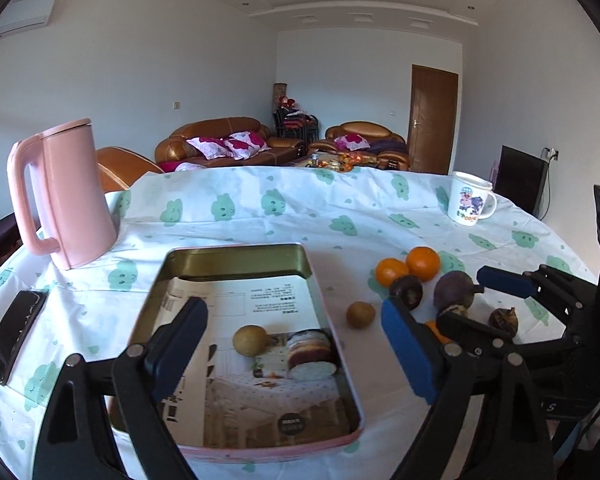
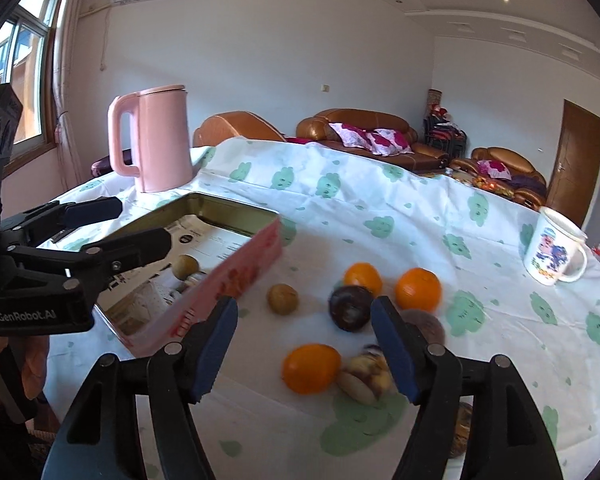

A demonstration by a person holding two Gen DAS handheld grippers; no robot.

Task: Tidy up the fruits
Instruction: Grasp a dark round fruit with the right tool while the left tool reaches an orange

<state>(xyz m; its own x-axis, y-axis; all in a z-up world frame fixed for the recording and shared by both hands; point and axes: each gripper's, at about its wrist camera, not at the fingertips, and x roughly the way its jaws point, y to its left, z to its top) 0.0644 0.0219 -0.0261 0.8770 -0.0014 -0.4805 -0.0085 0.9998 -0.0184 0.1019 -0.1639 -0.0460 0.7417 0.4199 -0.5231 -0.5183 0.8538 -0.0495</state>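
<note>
Both the left gripper [image 1: 296,344] and right gripper [image 2: 306,344] are held open and empty. One brown fruit [image 1: 250,340] is seen inside the tin [image 1: 236,258]; oranges [image 2: 417,289] and dark fruits [image 2: 350,307] are scattered right of it on the tablecloth [image 2: 340,208].

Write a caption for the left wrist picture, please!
Open left gripper hovers over a tin holding one brown fruit.

Right claw [image 2: 304,344] open, empty, above orange [image 2: 311,368] and dark fruit [image 2: 350,307]; tin [image 2: 236,276] left.
</note>
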